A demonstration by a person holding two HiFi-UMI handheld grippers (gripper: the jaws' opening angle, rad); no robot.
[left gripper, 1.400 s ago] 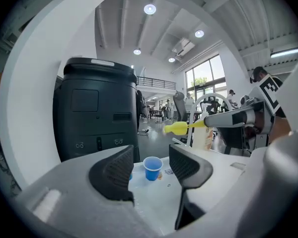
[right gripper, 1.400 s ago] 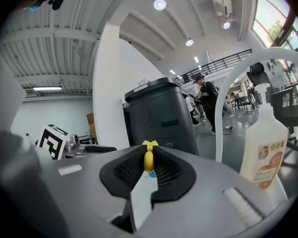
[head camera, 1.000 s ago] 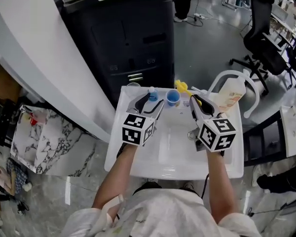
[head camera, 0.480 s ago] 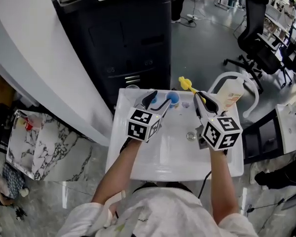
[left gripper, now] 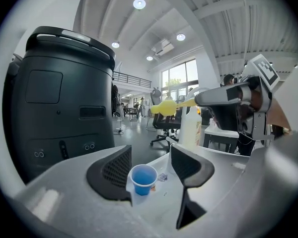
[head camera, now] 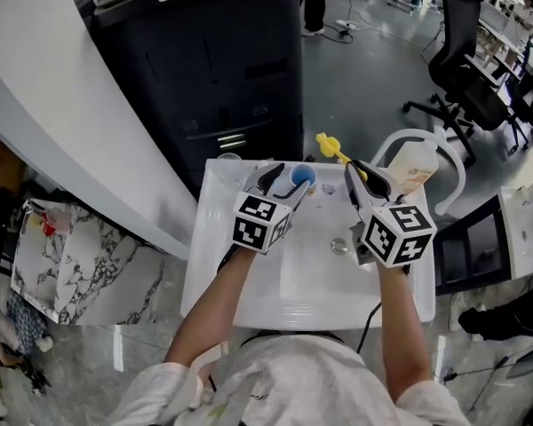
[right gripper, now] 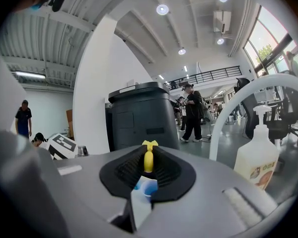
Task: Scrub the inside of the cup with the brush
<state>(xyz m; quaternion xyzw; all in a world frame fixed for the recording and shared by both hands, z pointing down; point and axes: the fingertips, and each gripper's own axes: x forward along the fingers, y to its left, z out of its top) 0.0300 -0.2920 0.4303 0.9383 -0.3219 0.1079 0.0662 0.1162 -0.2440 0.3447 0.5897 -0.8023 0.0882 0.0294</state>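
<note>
A small blue cup stands upright on the back ledge of the white sink. My left gripper has its jaws on either side of the cup; they are opening, with a gap showing at the right pad. My right gripper is shut on the handle of a yellow brush. The brush head points away over the sink's back edge, above and right of the cup.
A soap pump bottle stands at the sink's back right, under the white arched faucet. The drain lies mid-basin. A tall black machine stands behind the sink. Office chairs stand to the right.
My left gripper has moved forward and right, so the blue cup now sits between its jaws. My right gripper has carried the brush slightly up and back.
</note>
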